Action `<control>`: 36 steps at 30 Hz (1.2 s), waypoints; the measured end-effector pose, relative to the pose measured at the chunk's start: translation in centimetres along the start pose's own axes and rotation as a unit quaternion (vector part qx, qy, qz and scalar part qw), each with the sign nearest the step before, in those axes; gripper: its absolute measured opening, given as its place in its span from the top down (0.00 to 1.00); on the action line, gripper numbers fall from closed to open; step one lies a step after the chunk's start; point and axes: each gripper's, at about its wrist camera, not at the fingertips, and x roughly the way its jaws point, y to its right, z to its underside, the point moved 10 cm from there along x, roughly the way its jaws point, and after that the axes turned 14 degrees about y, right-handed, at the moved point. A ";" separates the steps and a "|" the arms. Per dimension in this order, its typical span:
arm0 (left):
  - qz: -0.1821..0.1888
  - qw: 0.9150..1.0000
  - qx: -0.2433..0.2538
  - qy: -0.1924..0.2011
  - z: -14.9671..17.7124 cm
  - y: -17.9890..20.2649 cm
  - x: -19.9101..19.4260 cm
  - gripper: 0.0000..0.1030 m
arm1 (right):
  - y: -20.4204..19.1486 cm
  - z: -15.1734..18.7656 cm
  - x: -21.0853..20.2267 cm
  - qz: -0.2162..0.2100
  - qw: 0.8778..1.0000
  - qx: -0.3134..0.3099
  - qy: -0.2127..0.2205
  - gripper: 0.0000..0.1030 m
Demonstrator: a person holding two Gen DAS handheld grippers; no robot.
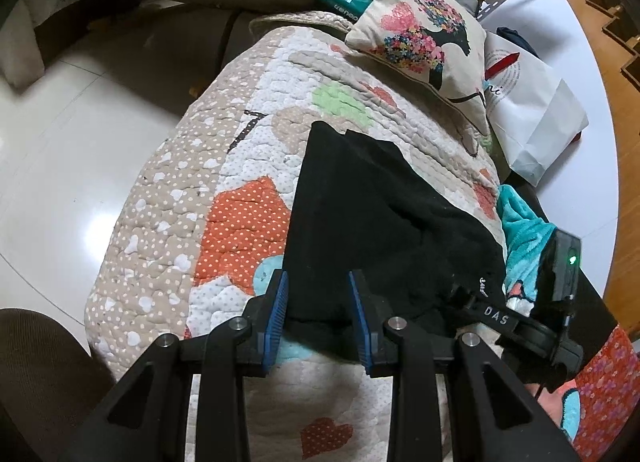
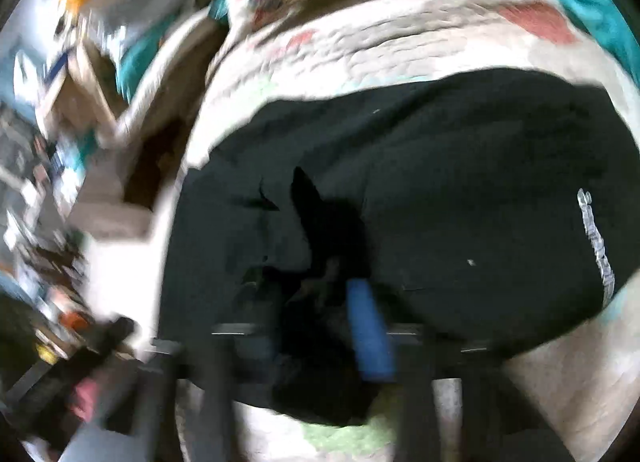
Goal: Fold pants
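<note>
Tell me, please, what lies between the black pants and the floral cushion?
Between pants and cushion, only patchwork quilt shows, in the left wrist view.

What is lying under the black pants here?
The black pants lie on a patchwork quilt, which shows all around them. The quilt's pattern beneath the pants is covered.

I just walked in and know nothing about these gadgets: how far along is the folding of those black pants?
Done: the black fabric pants lie on the patchwork quilt, seemingly folded to a narrow stack. In hand: the left gripper sits at their near edge with fabric between its blue pads; the right gripper, blurred, looks closed on a bunch of fabric. Left: likely a further fold and smoothing.
</note>
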 end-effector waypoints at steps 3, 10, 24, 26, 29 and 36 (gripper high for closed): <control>-0.002 1.000 0.001 0.003 -0.3 0.1 -0.1 0.72 | -0.7 -1.9 -0.5 -0.003 1.000 -0.004 0.021 0.85; 0.019 0.998 0.060 0.006 -2.7 3.5 0.7 0.70 | 4.6 -1.7 -3.8 0.045 0.993 0.080 0.070 0.69; 0.176 0.933 0.289 -0.121 2.7 26.8 14.4 0.60 | 17.5 3.4 -9.4 0.090 0.944 0.282 0.142 0.59; 0.192 0.929 0.281 -0.144 3.6 29.5 17.3 0.59 | 17.5 2.9 -9.2 0.085 0.944 0.281 0.150 0.59; 0.199 0.917 0.303 -0.168 5.5 32.2 20.2 0.51 | 17.7 1.8 -8.5 0.068 0.946 0.274 0.163 0.58; 0.141 0.862 0.449 -0.191 9.6 33.3 23.3 0.81 | 17.8 1.1 -7.3 0.029 0.947 0.271 0.170 0.59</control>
